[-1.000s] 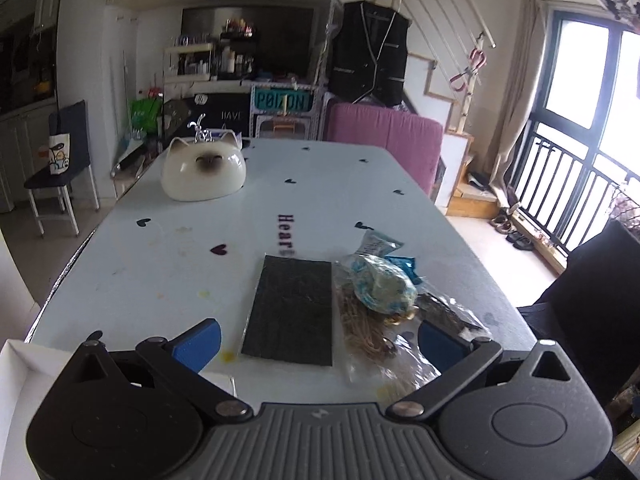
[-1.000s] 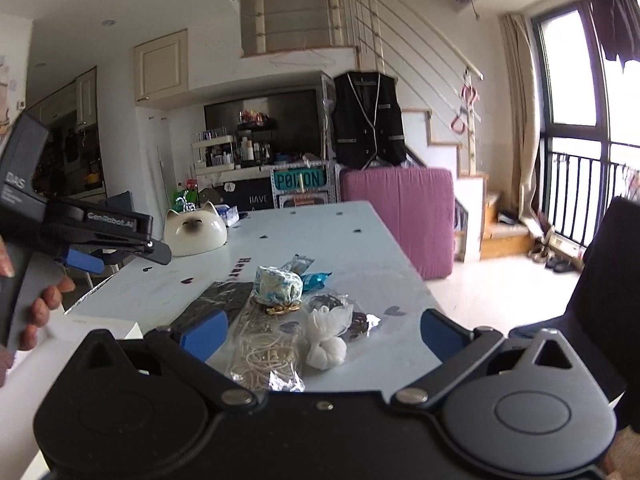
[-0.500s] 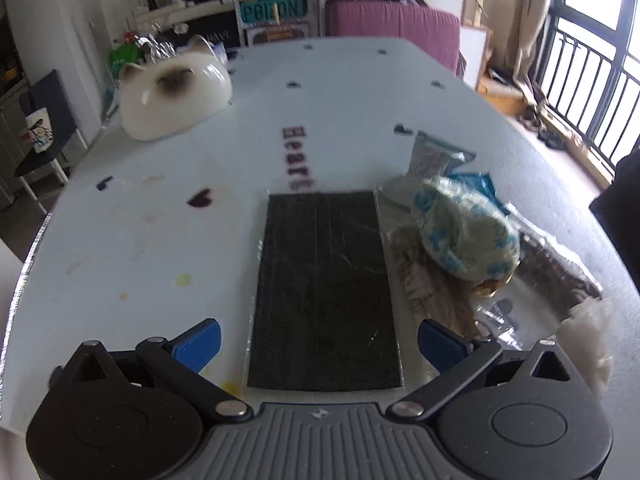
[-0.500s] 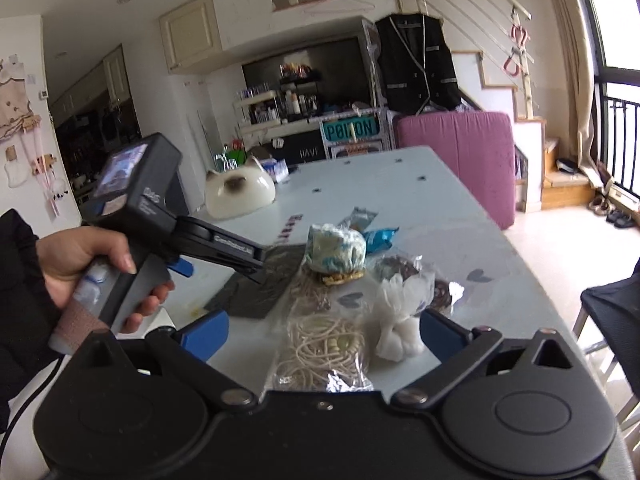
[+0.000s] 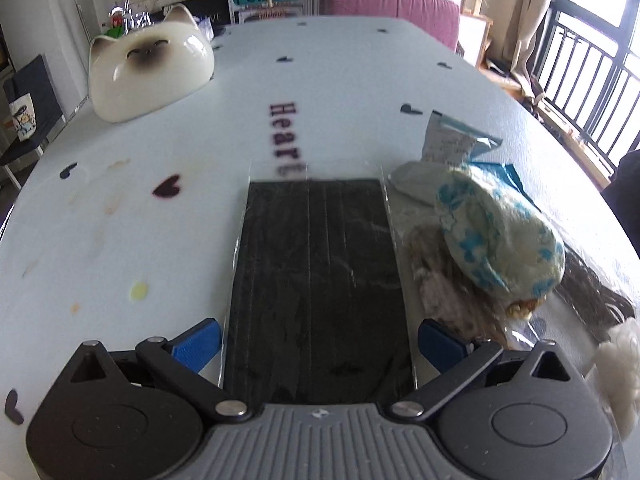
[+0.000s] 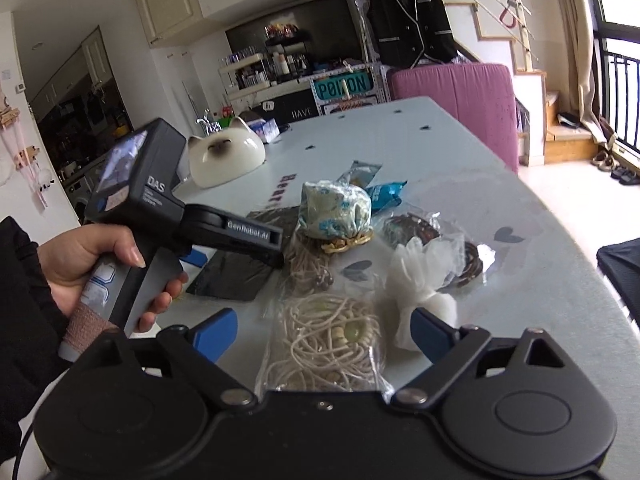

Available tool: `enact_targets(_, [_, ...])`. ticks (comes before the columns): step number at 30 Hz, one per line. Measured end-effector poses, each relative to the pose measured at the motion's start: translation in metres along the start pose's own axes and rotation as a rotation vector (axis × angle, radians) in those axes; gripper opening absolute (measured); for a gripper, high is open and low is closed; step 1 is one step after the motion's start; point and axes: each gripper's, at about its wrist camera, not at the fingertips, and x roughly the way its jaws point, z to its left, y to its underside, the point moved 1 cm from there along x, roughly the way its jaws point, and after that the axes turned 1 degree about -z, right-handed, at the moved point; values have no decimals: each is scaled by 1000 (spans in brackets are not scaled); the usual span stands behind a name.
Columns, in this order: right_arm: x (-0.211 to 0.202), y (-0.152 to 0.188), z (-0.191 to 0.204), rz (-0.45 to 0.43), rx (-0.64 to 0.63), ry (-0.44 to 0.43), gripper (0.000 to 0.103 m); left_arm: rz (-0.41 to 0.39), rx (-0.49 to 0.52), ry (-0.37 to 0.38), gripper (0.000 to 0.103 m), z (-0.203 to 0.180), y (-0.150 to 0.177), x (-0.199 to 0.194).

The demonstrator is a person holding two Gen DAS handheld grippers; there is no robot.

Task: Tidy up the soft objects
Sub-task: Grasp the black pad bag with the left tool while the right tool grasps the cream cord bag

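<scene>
Grippers: left gripper [image 5: 318, 338] wide open, straddling black mask pack [image 5: 318, 280]; right gripper [image 6: 322, 330] open, closing, empty.

Black mask pack [image 5: 318, 280] flat in clear wrap. Right of it, touching, blue-white pouch [image 5: 500, 240] atop cord bag [image 6: 328, 344]. White gauze bundle [image 6: 420, 284] on its side beside the cords; dark cord bag [image 6: 440, 248] behind; blue packets [image 6: 384, 194] farthest.
</scene>
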Motion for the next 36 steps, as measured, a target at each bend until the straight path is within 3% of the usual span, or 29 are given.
enact_targets(4, [17,2,0,42,16,9,82,-36,12,3,103,0,-2,4])
enact_targets(12, [30,7,4,61,-8,36,75,-28,-1,-5,102,2,-7,7])
enact_targets(19, [27,8,9,62,-24,47,62,-52,25,13,91,-1,-1,0])
enact_targets(26, [18,12,12,63,-33,29,59,-56,33,19,77,-2,4,-7])
enact_targets(36, [-2,10,10,26,-11,26,59,-73,-12,27,75,3,13,-21])
